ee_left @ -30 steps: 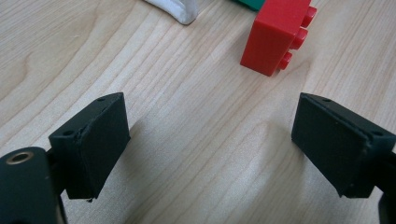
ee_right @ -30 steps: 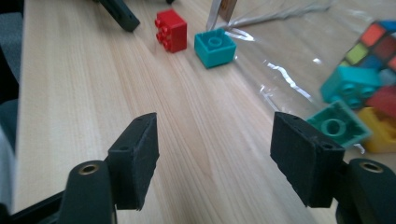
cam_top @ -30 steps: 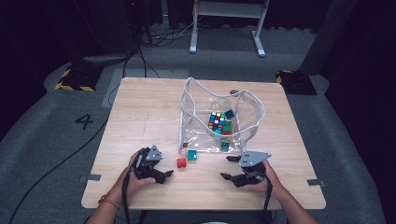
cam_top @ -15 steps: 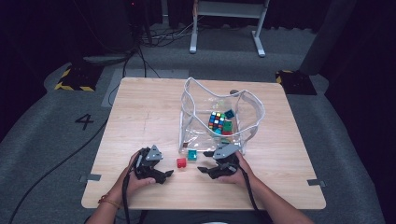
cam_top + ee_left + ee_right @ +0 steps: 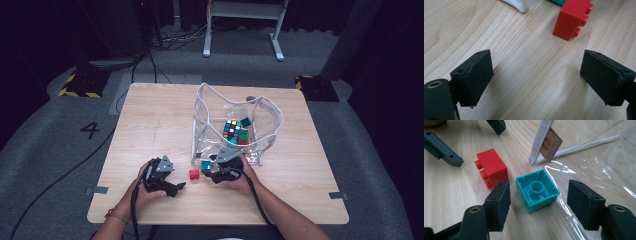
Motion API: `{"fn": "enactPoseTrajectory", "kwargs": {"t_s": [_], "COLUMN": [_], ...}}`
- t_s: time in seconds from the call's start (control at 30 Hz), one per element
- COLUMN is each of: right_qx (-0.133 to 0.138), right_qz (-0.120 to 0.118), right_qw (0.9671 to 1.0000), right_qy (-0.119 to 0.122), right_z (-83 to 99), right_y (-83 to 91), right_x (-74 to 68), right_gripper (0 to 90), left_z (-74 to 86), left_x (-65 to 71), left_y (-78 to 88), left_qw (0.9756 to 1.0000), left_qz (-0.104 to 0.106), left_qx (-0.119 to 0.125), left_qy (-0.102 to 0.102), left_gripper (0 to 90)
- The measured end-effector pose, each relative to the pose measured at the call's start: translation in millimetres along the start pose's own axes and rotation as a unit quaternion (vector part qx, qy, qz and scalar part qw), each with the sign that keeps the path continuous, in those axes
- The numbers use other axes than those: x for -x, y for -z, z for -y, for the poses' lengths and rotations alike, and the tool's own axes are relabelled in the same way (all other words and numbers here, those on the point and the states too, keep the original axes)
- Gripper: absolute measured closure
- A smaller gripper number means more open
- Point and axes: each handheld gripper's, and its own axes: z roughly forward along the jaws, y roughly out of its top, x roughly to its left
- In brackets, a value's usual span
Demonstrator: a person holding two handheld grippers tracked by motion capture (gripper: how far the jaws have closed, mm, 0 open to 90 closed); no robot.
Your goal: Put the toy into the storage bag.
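Note:
A teal brick (image 5: pixel 537 190) lies hollow side up on the table, against the foot of a clear plastic bag (image 5: pixel 235 125). My right gripper (image 5: pixel 539 195) is open and straddles this brick; both pads stand clear of it. In the high view the right gripper (image 5: pixel 211 169) points left at the teal brick (image 5: pixel 205 165). A red brick (image 5: pixel 194 174) lies just left of it. My left gripper (image 5: pixel 179 189) rests low on the table, open and holding nothing. The red brick (image 5: pixel 571 20) sits ahead of its jaws, a little to the right.
The bag holds a Rubik's cube (image 5: pixel 231 129), a green brick (image 5: pixel 243 134) and a dark teal piece (image 5: pixel 245 121). Its white-trimmed corner with a small label (image 5: pixel 550 145) rises just beyond the teal brick. The wooden table (image 5: pixel 150 125) is bare at the left and back.
My right gripper has moved left from the table's right front to the teal brick and now straddles it. The left gripper and the bricks have stayed put.

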Motion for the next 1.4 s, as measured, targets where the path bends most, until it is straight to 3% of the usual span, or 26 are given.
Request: {"fn": "enactPoseTrajectory", "kwargs": {"t_s": [0.03, 0.2, 0.27, 0.33, 0.43, 0.53, 0.57, 0.8, 0.9, 1.07, 1.1, 1.17, 1.2, 1.4], "right_qx": [-0.003, -0.014, -0.005, -0.013, -0.009, -0.010, -0.025, -0.013, 0.006, 0.004, 0.012, 0.006, 0.016, 0.006], "right_qz": [0.004, 0.000, -0.001, 0.003, -0.003, -0.012, -0.009, -0.023, -0.032, -0.032, -0.033, -0.034, -0.035, -0.024], "right_qw": [0.9998, 0.9999, 0.9999, 0.9999, 0.9999, 0.9999, 0.9996, 0.9996, 0.9994, 0.9994, 0.9994, 0.9994, 0.9992, 0.9996], "right_qy": [-0.017, 0.007, 0.016, -0.002, 0.014, 0.006, 0.008, -0.004, -0.006, -0.011, 0.004, -0.009, 0.007, -0.010], "right_z": [-0.7, -3.3, -3.9, -4.1, -4.1, -2.0, -1.1, 4.8, 9.3, 16.9, 18.5, 20.8, 21.3, 29.9], "right_y": [-0.7, -3.8, -5.8, -5.3, -7.1, -8.5, -4.6, 12.0, 22.8, 37.6, 40.1, 48.0, 48.8, 69.6], "right_x": [-2.4, -2.4, -1.8, -3.7, -3.0, -4.1, -4.4, -5.0, -3.3, -2.8, -1.1, -1.8, 0.3, 3.2], "right_gripper": [36.3, 38.8, 41.2, 44.3, 51.4, 57.1, 58.5, 59.0, 59.0, 59.1, 59.1, 59.1, 59.1, 59.1], "left_z": [0.0, 0.0, 0.1, 0.0, 0.1, 0.0, 0.0, -0.1, 0.0, 0.0, 0.0, 0.1, 0.1, 0.4], "left_x": [0.0, -0.2, -0.2, -0.3, -0.1, -0.2, -0.1, -0.6, -1.0, -1.0, -1.0, -1.1, -1.0, -0.6], "left_y": [0.0, 0.1, 0.1, 0.1, 0.1, 0.1, 0.2, 0.4, 0.6, 0.6, 0.6, 0.7, 0.8, 0.9], "left_qw": [1.0000, 1.0000, 1.0000, 1.0000, 1.0000, 1.0000, 1.0000, 1.0000, 1.0000, 1.0000, 1.0000, 1.0000, 1.0000, 1.0000], "left_qz": [0.000, 0.000, 0.002, 0.001, 0.002, 0.001, 0.002, 0.001, 0.002, 0.002, 0.003, 0.002, 0.003, 0.004], "left_qx": [0.000, -0.001, -0.001, -0.001, -0.001, 0.000, -0.001, -0.003, -0.004, -0.004, -0.003, -0.003, -0.003, -0.003], "left_qy": [0.000, -0.001, 0.000, -0.001, 0.000, -0.001, 0.000, -0.004, -0.006, -0.006, -0.006, -0.007, -0.007, -0.005], "left_gripper": [11.3, 11.3, 11.3, 11.3, 11.3, 11.3, 11.3, 11.3, 11.4, 11.4, 11.3, 11.3, 11.3, 11.4]}}
